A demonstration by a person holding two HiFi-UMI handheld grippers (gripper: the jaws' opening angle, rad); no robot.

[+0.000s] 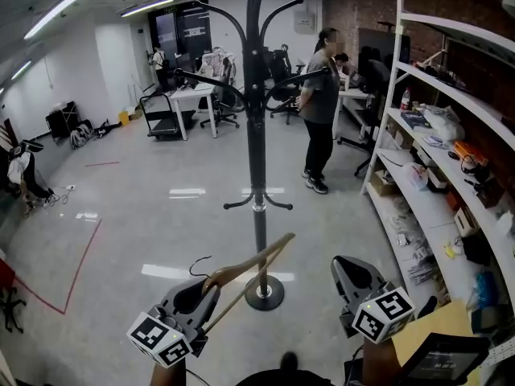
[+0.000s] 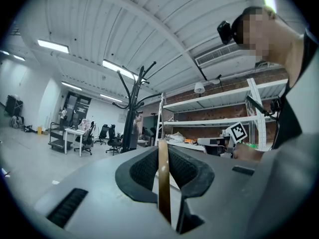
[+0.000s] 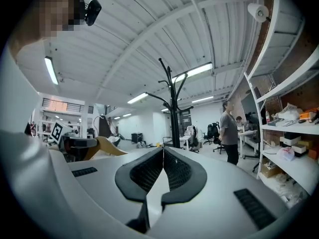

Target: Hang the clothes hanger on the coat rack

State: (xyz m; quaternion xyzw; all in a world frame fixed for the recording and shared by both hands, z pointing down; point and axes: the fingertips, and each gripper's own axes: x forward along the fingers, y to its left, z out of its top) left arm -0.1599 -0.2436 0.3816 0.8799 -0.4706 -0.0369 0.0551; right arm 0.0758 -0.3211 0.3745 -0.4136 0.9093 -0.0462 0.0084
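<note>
- my left gripper (image 1: pixel 208 286) is clenched on the clothes hanger (image 1: pixel 251 268); in the left gripper view the wooden edge stands upright between the two ribbed pads, pressed from both sides.
- in the head view the hanger is wood-coloured and juts from those jaws up and to the right, its far tip ending just beside the pole of the coat rack (image 1: pixel 256 127).
- its dark wire hook (image 1: pixel 198 263) curls out to the left, above my gripper (thin, easy to miss against the floor).
- the hanger is not on the rack: it sits low, near the round base (image 1: pixel 264 293), well below the curved upper arms.
- the rack is black and upright on the pale floor (image 1: pixel 145 215), with a ring of short pegs partway up the pole and longer hooks branching at the top.
- my right gripper (image 1: pixel 344 267) is closed on nothing; in the right gripper view its pads meet at the tips and only floor shows behind them.
- it hangs to the right of the rack base, well apart from the hanger.
- white shelves (image 1: pixel 438 147) loaded with boxes and oddments run along the brick wall on the right.
- a person (image 1: pixel 319 107) stands beyond the rack, near desks and office chairs.
- a red tape line (image 1: pixel 79 270) marks the floor at the left.
</note>
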